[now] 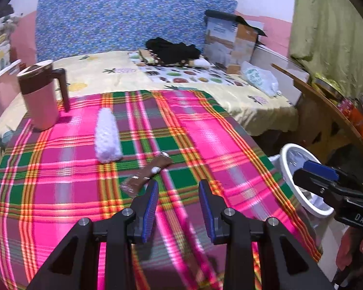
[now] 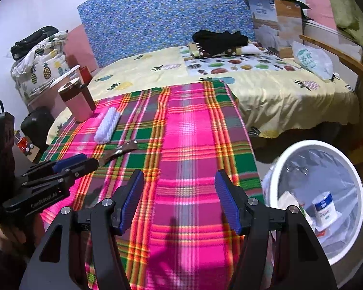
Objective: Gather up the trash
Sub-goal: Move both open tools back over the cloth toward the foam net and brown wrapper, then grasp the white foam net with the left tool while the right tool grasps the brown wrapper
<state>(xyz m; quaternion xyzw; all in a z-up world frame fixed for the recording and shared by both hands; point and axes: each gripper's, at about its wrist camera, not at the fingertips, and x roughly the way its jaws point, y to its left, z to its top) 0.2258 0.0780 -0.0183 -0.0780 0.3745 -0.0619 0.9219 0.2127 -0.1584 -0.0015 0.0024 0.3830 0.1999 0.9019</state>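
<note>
A brown snack wrapper lies flat on the pink plaid cloth, just ahead and left of my open, empty left gripper. The wrapper also shows in the right wrist view, beyond the left gripper's tips. My right gripper is open and empty above the cloth's right part. A white bin stands beside the bed at the right, with a white cup and other scraps inside. The bin also shows in the left wrist view, behind the right gripper.
A white knitted roll lies past the wrapper. A pink jug with brown lid stands at the cloth's far left. Farther on the bed lie black clothes, a cardboard box and a plastic bag. A wooden table stands right.
</note>
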